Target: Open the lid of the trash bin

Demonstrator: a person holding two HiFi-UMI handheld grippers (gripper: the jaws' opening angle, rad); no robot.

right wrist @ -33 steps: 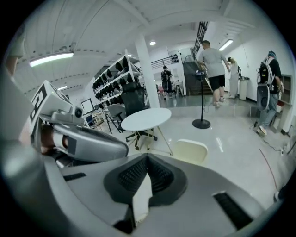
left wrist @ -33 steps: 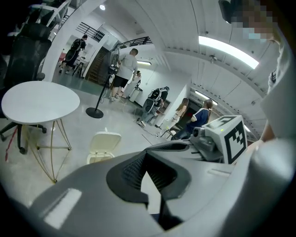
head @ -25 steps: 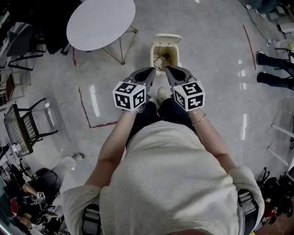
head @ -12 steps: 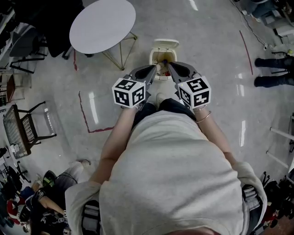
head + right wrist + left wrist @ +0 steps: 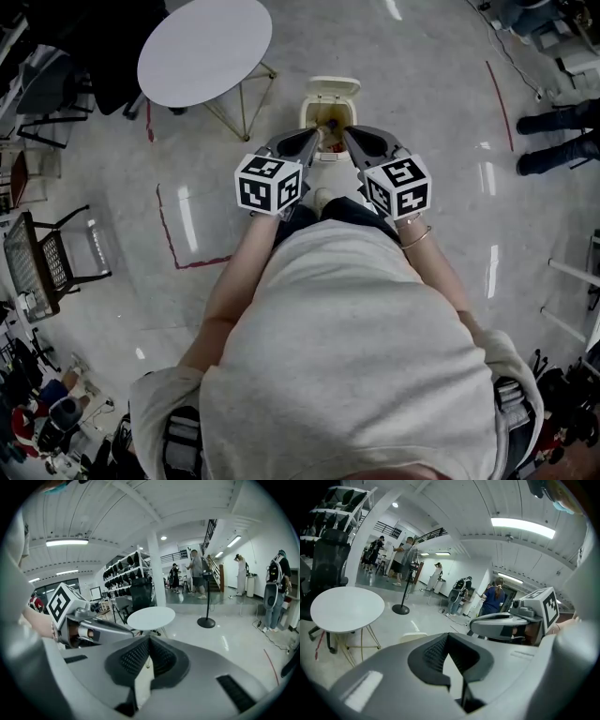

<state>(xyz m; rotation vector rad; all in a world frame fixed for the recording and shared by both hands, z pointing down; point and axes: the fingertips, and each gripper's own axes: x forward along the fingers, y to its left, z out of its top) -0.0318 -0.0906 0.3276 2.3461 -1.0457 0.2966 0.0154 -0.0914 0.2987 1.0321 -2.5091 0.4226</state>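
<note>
The small cream trash bin (image 5: 317,111) stands on the floor in front of me in the head view. Its lid (image 5: 334,86) is tipped up at the far side and rubbish shows inside. My left gripper (image 5: 316,135) and right gripper (image 5: 344,133) hang side by side just above the bin's near rim, tips close together. Both are shut with nothing between the jaws. In the left gripper view the jaws of the left gripper (image 5: 447,635) meet, and the pale lid (image 5: 412,637) peeks over them. The right gripper view shows the right gripper (image 5: 149,638) shut too.
A round white table (image 5: 204,49) on thin gold legs stands left of the bin. Red tape lines (image 5: 169,230) mark the floor. A mesh chair (image 5: 47,258) is at the far left. A person's dark shoes (image 5: 553,141) are at the right. My own shoe (image 5: 323,197) sits near the bin.
Both grippers have moved forward over the bin's near rim and stayed shut. The lid was up throughout. The shoes at the right have shifted.
</note>
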